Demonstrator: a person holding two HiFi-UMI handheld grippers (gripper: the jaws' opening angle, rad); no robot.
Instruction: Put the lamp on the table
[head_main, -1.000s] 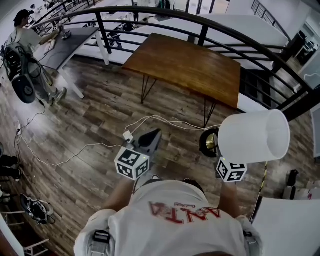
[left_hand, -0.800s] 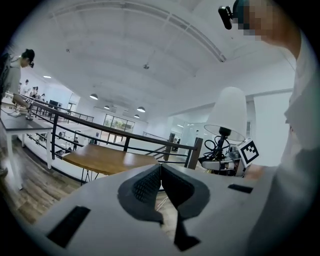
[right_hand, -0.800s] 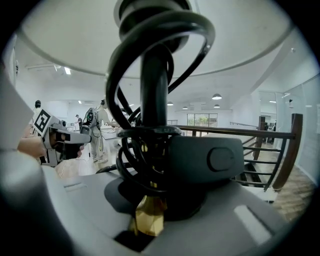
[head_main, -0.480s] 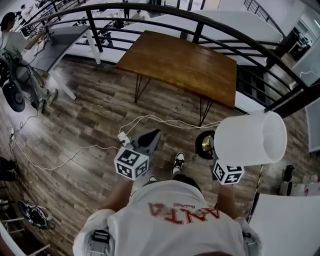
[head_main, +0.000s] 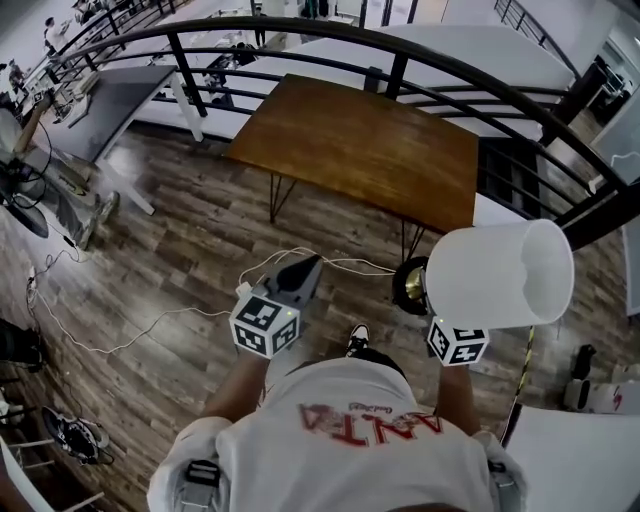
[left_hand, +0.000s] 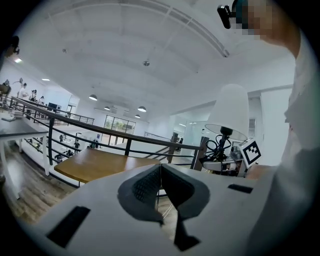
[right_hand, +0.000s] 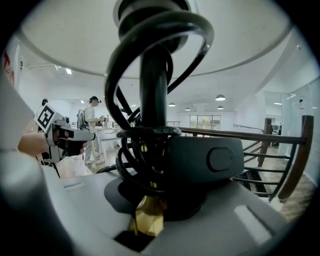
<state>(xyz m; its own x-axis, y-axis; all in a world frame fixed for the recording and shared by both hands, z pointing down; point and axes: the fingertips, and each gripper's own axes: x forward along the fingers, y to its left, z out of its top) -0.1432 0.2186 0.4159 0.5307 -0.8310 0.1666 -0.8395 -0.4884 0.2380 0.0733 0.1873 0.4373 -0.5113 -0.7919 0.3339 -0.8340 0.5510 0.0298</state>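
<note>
**Top-heavy lamp held by its stem, table just ahead**

The wooden table (head_main: 370, 140) fills the upper middle of the head view, with its top bare. The lamp (head_main: 495, 275) is off the floor at centre right of that view, below the table in the frame and apart from it. Its wide white shade opens toward the right edge, and its dark round base (head_main: 412, 285) shows at the shade's left. In the left gripper view the lamp stands roughly upright at the right.

The shade looks light but bulky and easy to dent, so it is no place to take hold. Most of the weight probably sits in the base. The thin dark stem is stiff and likely smooth, so the lamp could swing or slide in the grip. A black cord (right_hand: 150, 75) loops round the stem and could snag.

The right gripper (right_hand: 160, 200) is closed on the stem, near a gold fitting (right_hand: 147, 220). The left gripper (left_hand: 160, 182) has its jaws together, with nothing between them. It could steady the base at set-down.
</note>
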